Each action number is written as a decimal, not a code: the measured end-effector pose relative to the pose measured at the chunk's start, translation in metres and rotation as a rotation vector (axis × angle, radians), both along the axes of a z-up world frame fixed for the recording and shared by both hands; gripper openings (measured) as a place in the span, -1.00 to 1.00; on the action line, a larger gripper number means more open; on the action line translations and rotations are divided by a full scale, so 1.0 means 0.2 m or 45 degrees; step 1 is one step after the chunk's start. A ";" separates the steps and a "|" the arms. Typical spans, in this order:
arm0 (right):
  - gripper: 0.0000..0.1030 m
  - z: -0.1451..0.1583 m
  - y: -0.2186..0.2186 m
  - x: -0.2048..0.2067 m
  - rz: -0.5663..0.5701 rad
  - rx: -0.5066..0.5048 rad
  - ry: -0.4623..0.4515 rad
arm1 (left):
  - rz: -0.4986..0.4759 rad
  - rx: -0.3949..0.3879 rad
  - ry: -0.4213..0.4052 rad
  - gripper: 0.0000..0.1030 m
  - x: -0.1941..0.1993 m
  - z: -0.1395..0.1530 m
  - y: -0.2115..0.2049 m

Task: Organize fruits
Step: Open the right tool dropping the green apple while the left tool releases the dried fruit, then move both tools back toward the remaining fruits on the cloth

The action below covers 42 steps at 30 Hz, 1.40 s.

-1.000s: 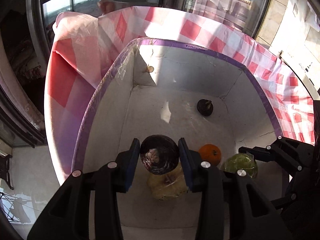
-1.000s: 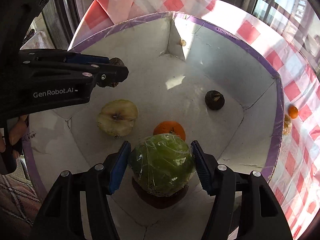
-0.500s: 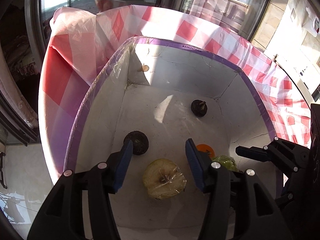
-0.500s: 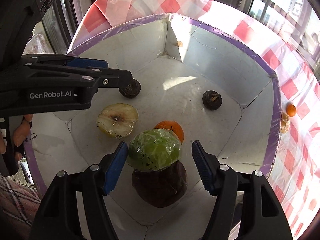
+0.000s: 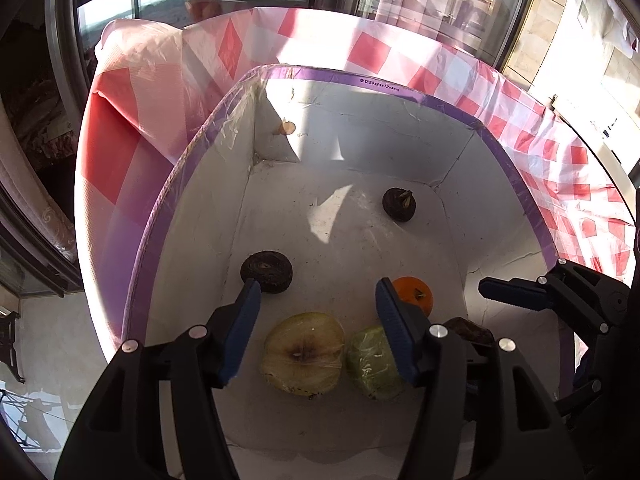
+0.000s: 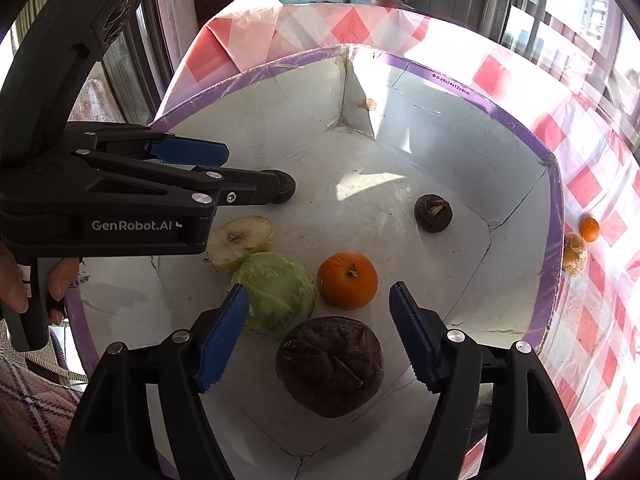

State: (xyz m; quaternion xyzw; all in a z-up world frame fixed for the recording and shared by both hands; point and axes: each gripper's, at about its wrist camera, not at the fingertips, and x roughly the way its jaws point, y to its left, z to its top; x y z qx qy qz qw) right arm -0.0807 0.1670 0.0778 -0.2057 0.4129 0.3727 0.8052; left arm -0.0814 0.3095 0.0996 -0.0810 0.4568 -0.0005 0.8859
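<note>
The left gripper (image 5: 318, 298) hangs inside the white box (image 6: 516, 240) with its jaws opening and nothing between them; one fingertip sits just beside a small dark fruit (image 5: 267, 271), perhaps touching it. The right gripper (image 6: 320, 308) is also opening, its jaws apart over a large dark fruit (image 6: 331, 366) without pressing it. The box also holds a wrapped green fruit (image 6: 276, 294), an orange (image 6: 347, 275), a halved apple (image 6: 240, 242) and another small dark fruit (image 6: 433, 213).

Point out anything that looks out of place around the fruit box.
Two small fruits, an orange one and a yellowish one, lie outside the box on the checked cloth, against its right wall, while the other fruit sits inside.
</note>
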 end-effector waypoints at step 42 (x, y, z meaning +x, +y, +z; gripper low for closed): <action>0.67 -0.23 -1.64 0.54 -0.725 0.183 0.240 | -0.007 0.129 0.027 0.95 0.92 -0.15 -1.44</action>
